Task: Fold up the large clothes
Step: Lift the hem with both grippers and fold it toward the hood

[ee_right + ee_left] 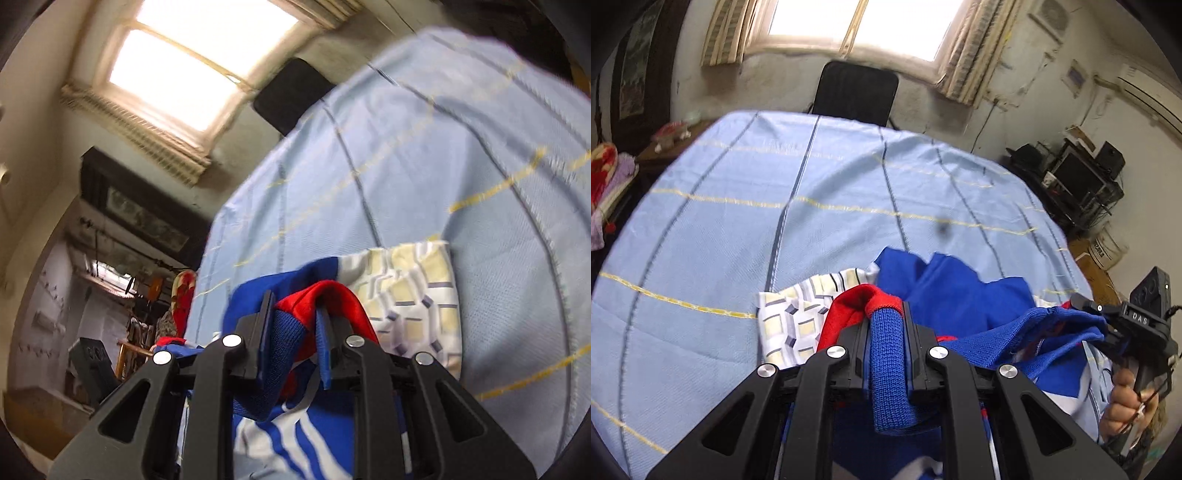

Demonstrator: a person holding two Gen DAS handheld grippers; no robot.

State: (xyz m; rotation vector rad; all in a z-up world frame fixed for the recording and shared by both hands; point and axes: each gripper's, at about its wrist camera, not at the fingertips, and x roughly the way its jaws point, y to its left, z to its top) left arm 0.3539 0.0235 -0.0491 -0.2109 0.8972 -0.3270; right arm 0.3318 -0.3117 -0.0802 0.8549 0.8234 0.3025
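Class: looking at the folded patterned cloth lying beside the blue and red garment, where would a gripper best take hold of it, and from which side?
Grip the patterned cloth at its bare corner on the bedsheet, coming from the open left side; its other side is under the blue and red garment.

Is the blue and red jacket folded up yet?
No. The blue and red knit jacket hangs bunched and crumpled between both grippers, over the light-blue striped bedsheet.
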